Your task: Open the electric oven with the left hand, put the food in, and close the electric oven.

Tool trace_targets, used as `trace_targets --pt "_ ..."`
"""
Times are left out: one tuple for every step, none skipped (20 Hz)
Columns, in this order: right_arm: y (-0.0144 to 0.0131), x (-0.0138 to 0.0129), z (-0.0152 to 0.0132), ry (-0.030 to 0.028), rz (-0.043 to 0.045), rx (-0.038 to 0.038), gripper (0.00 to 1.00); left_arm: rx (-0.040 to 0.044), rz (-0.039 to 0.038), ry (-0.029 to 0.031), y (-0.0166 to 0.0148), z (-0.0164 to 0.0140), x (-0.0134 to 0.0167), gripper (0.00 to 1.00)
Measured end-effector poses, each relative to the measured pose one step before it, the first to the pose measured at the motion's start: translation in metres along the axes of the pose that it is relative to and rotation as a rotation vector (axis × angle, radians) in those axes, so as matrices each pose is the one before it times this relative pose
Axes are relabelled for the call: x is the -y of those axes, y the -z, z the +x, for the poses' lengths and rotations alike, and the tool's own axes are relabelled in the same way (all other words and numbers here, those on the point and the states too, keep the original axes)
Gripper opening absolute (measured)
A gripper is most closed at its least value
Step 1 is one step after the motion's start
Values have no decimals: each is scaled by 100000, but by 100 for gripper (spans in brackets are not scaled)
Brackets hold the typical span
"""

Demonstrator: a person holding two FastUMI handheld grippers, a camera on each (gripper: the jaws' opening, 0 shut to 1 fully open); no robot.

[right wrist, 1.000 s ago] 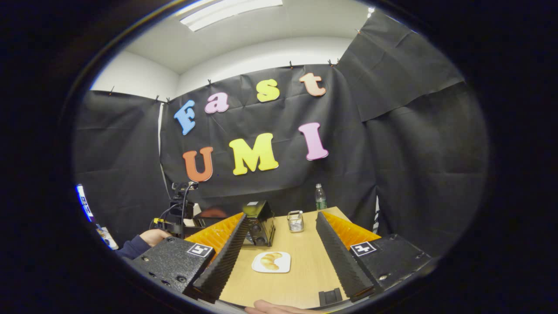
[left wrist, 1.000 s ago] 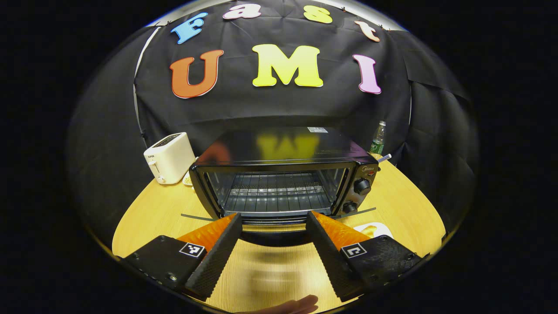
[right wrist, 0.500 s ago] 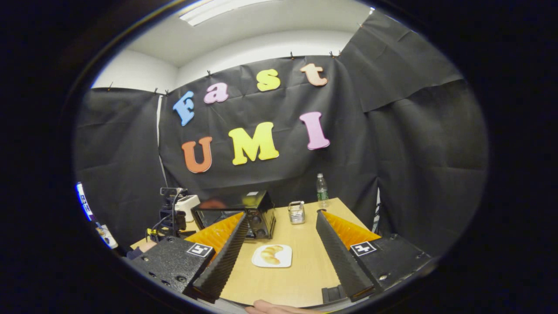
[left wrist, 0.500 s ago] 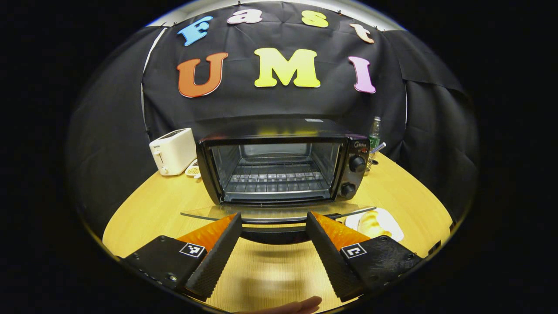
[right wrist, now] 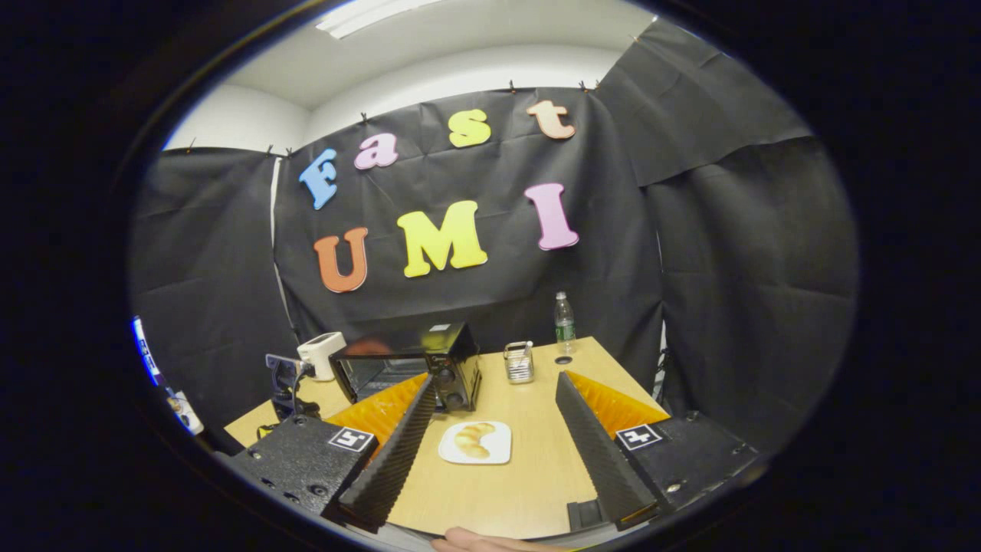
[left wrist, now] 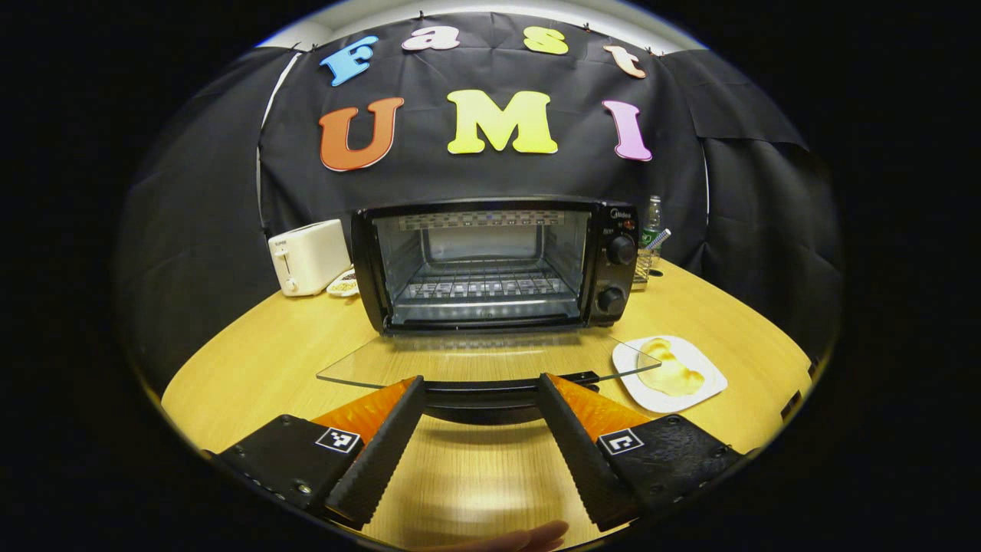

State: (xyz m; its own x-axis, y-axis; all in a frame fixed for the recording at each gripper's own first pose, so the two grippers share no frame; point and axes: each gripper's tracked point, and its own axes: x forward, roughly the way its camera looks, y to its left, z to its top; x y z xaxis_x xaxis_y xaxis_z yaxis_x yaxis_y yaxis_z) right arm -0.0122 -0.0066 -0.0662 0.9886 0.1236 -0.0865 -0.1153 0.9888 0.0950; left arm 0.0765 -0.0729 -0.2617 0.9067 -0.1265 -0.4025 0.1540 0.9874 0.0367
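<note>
Black electric countertop oven [left wrist: 490,264] found open: glass door [left wrist: 475,359] now swung fully down to near level, against a steeper angle half a second earlier, with wire rack exposed inside. Left gripper [left wrist: 481,392] at the door's black front handle [left wrist: 483,397], fingers set apart on either side of it; no clamping evident. Right gripper [right wrist: 494,383] held above the wooden table [right wrist: 529,475], fingers spread wide, empty. Pale croissant-shaped pastry [left wrist: 670,368] lying on the white plate [left wrist: 701,392] just right of the door. Opening step judged complete; loading the food judged next.
</note>
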Motion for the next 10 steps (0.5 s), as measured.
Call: trace_targets --pt "-75 196 -5 1126 -394 111 99 -2782 23 30 1039 277 70 97" --pt "-148 44 62 500 -763 797 96 -3337 184 242 1071 471 43 97" --pt "-73 -271 -78 -34 -826 571 96 -5025 -1590 -47 1221 243 32 85" --pt "66 -220 73 -475 -639 -22 99 638 -1820 -44 63 -261 17 96" --pt "207 -151 93 -307 -319 -464 99 2611 90 -39 -586 -271 136 96" --pt "131 46 204 -99 -106 -334 96 677 889 -2 -400 -77 230 95" --pt "138 99 248 668 176 -514 99 -549 376 -104 120 -3 -134 95" --pt "241 195 322 1260 249 -343 96 -73 -642 -304 82 59 -324 95" --pt "-49 -111 387 653 -262 655 96 32 -148 -1054 7 -259 -398 96" --pt "202 -390 507 -127 -784 354 100 564 442 -1736 -601 -451 -547 96"
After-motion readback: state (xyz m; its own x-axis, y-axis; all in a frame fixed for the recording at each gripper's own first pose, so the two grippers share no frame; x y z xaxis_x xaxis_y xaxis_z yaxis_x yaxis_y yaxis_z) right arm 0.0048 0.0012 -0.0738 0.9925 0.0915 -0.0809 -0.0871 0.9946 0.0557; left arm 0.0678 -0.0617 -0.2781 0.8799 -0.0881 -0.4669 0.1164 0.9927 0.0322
